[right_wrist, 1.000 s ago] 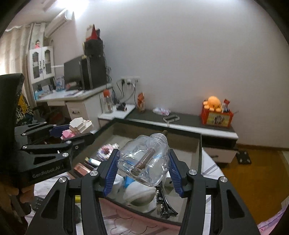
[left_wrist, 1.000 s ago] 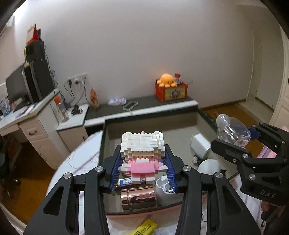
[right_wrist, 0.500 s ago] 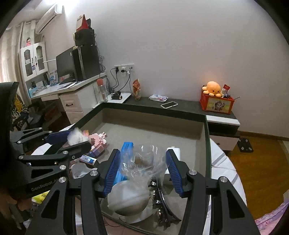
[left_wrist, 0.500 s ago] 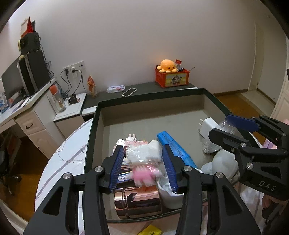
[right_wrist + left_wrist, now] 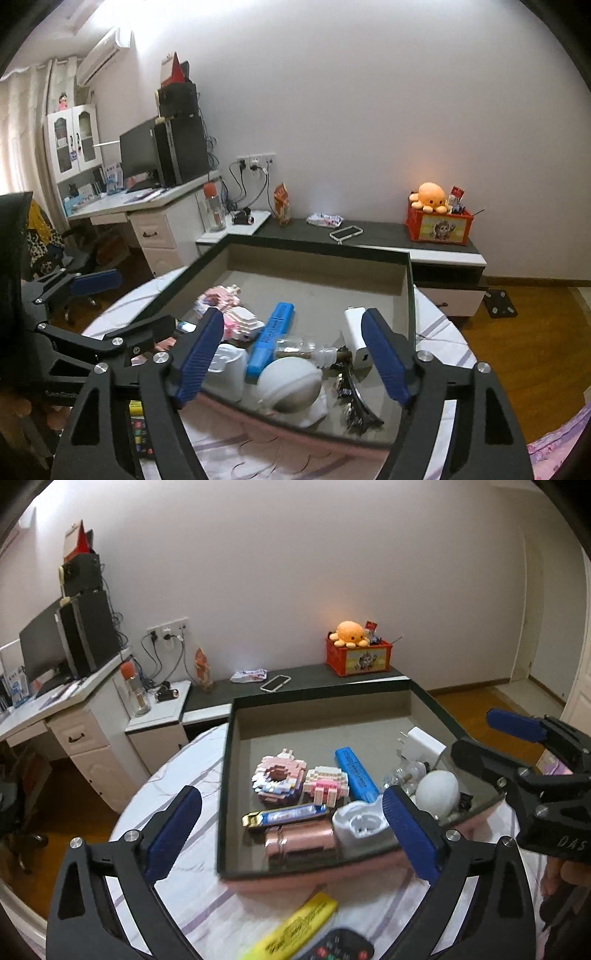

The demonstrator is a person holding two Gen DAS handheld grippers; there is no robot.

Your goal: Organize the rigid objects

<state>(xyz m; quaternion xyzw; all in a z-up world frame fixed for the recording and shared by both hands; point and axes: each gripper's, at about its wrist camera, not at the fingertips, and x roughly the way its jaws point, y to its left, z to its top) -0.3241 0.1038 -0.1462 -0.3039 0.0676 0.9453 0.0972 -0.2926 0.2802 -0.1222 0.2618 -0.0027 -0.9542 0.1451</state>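
Note:
A dark-rimmed box [image 5: 321,696] [image 5: 317,246] sits on the round table. A white and pink brick figure [image 5: 327,784] [image 5: 240,322] lies in it beside a pink brick ring [image 5: 277,780]. A clear glass bottle [image 5: 301,347] [image 5: 400,775] lies in the box by a white dome [image 5: 290,384] [image 5: 437,788]. My left gripper [image 5: 291,836] is open and empty above the box's near edge. My right gripper [image 5: 291,360] is open and empty above the bottle and dome.
The box also holds a blue case [image 5: 356,773], a white charger [image 5: 423,746], a rose-gold cylinder [image 5: 301,838], a white holder [image 5: 360,825] and a black clip [image 5: 356,410]. A yellow pack [image 5: 295,926] and a remote [image 5: 340,947] lie on the tablecloth in front.
Both grippers opened and pulled back. The brick figure left my left gripper and the glass bottle left my right gripper; both now lie in the box.

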